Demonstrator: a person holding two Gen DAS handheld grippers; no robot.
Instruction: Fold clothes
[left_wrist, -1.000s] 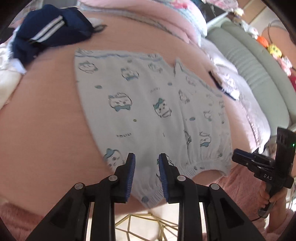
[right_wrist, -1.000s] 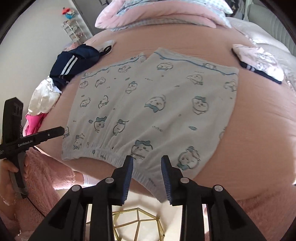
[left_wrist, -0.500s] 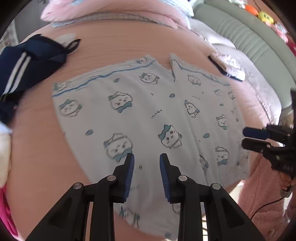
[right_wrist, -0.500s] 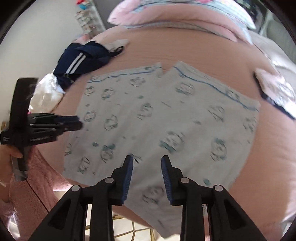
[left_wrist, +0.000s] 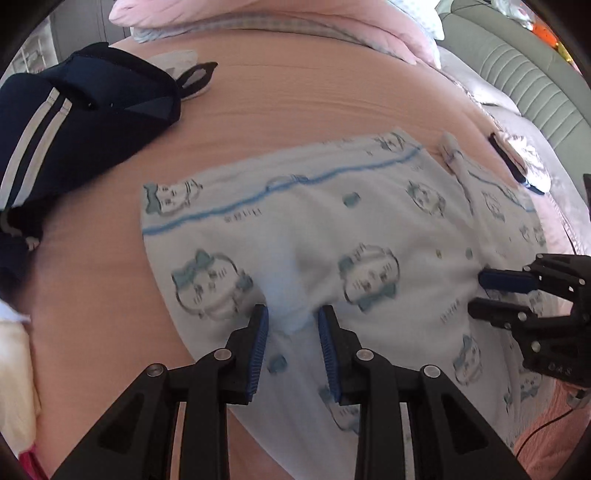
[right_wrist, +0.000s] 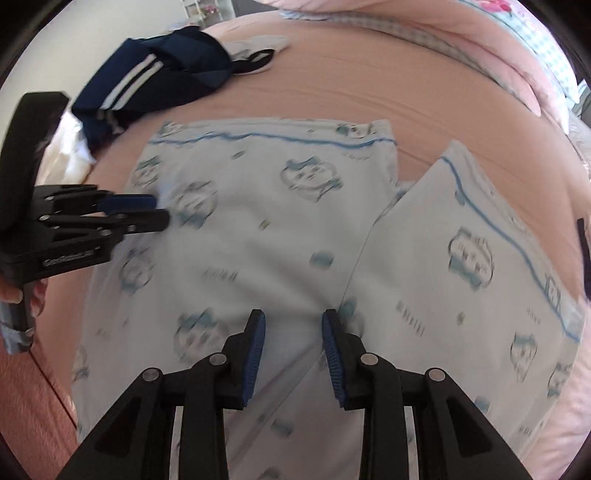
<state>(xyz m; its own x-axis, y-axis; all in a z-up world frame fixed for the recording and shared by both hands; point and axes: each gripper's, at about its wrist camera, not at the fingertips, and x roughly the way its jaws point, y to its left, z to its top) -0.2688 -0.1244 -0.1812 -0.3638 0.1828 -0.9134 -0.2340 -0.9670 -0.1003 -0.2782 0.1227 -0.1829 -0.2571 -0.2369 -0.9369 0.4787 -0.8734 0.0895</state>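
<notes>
Both the left gripper (left_wrist: 293, 323) and right gripper (right_wrist: 293, 326) hover released, jaws apart, over the flat shorts (left_wrist: 332, 236) on the bed (left_wrist: 295, 107).

A salmon-pink bed sheet (left_wrist: 303, 96) covers the bed. Pink pillows (left_wrist: 258, 14) lie along the sheet's far edge. A grey-green ribbed headboard or sofa back (left_wrist: 517, 70) rises beyond the sheet's right side, with small bright toys near its top corner, blurred.

Left black two-finger gripper with blue ribbed pads (left_wrist: 293, 325): pitched steeply downward, jaws parted, nothing pinched. Right black two-finger gripper with blue ribbed pads (right_wrist: 293, 330): same pose, jaws parted, empty.
</notes>
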